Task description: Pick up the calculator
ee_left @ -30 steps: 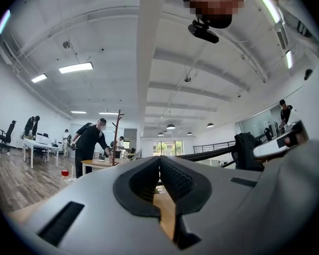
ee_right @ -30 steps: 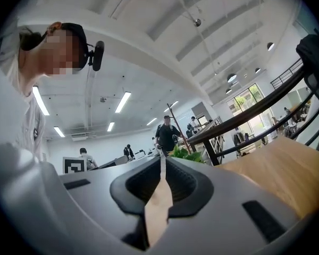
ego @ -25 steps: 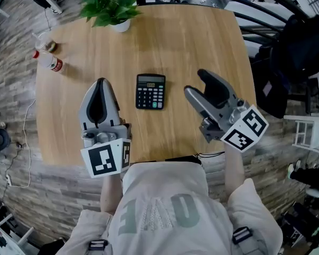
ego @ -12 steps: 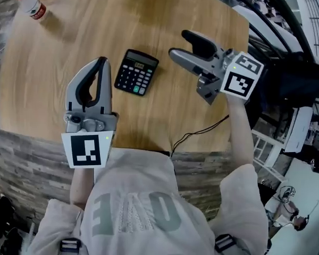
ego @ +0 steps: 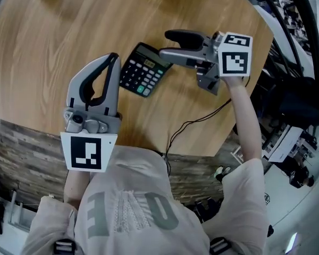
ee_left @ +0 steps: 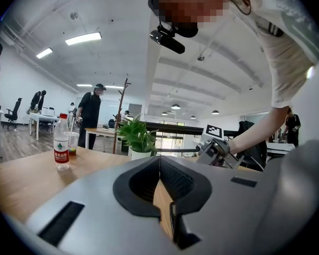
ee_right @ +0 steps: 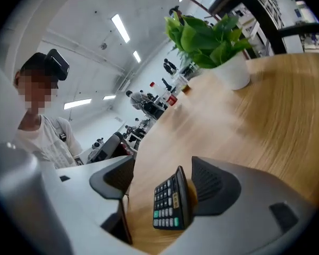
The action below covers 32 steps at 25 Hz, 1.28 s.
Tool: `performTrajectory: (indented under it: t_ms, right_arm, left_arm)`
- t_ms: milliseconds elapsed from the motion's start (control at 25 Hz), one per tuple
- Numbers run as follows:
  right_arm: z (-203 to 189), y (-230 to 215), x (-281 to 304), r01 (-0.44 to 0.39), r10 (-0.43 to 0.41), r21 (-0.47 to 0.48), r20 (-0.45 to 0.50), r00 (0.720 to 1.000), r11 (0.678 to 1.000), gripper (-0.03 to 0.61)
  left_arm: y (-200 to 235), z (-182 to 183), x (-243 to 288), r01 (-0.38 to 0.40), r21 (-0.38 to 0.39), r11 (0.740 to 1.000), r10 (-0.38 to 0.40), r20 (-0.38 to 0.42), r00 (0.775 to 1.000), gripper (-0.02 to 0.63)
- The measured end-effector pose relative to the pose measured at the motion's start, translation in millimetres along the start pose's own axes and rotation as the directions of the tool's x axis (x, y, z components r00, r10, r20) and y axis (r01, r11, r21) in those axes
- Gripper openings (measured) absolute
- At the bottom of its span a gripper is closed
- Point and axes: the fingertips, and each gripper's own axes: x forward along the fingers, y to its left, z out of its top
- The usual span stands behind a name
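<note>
Calculator (ego: 143, 74) is black with pale grey keys and one green key. Tabletop (ego: 69, 41) is light honey wood with wavy grain. Left gripper (ego: 113, 58) and right gripper (ego: 167, 44) are both grey with black ribbed lining, and each has a white cube (ego: 86, 152) with black square markers. Plant (ee_left: 138, 134) is bright green, pot (ee_left: 141, 154) is white, and the bottle (ee_left: 61, 145) has a red label.

Round wooden table (ego: 69, 47), grey plank floor (ego: 18, 147), white ceiling (ee_left: 122, 20) with strip lights (ee_left: 83, 37)
</note>
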Motion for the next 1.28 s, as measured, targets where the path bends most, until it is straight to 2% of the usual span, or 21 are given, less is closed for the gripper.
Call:
performTrajectory:
  t_ms: [160,400,600,800,1080,1160,1200,1280]
  right_arm:
    - [-23,-10,19,-0.079,0.091,0.112,-0.105,0.99,0.991,0.339]
    - [-45,-21,35,-0.113,0.154,0.178,-0.238,0.959,0.978,0.339]
    - [-64,-24,42,-0.12,0.201,0.234,-0.362,0.91,0.965,0.339]
    - [-69,-20,46,-0.146,0.264,0.29,-0.426,0.865,0.946,0.337]
    - [-78,-11,51,-0.193,0.365,0.358,-0.511,0.778,0.913,0.336]
    - [-82,-11,50,-0.19,0.361,0.345,-0.546,0.756,0.919,0.333]
    - [-83,-12,50,-0.181,0.338,0.314,-0.572,0.747,0.932,0.32]
    - [-87,-16,51,-0.157,0.257,0.211,-0.631,0.732,0.965,0.236]
  left_arm:
    - [6,-28,4,-0.005,-0.045,0.999,0.002,-0.072,0.997,0.009]
    - [12,-50,13,-0.003,-0.093,0.996,-0.007,-0.11,0.994,0.009]
    - [12,-61,12,-0.001,-0.117,0.993,-0.014,-0.131,0.991,0.009]
    - [14,-70,10,-0.003,-0.101,0.995,-0.013,-0.161,0.987,0.009]
    - [18,-84,8,-0.011,-0.129,0.992,-0.014,-0.187,0.982,0.009]
    - [15,-86,11,-0.007,-0.135,0.991,-0.018,-0.186,0.982,0.009]
    - [15,-85,12,-0.005,-0.137,0.991,-0.02,-0.185,0.982,0.009]
    - [16,-83,13,-0.002,-0.137,0.991,-0.024,-0.184,0.983,0.009]
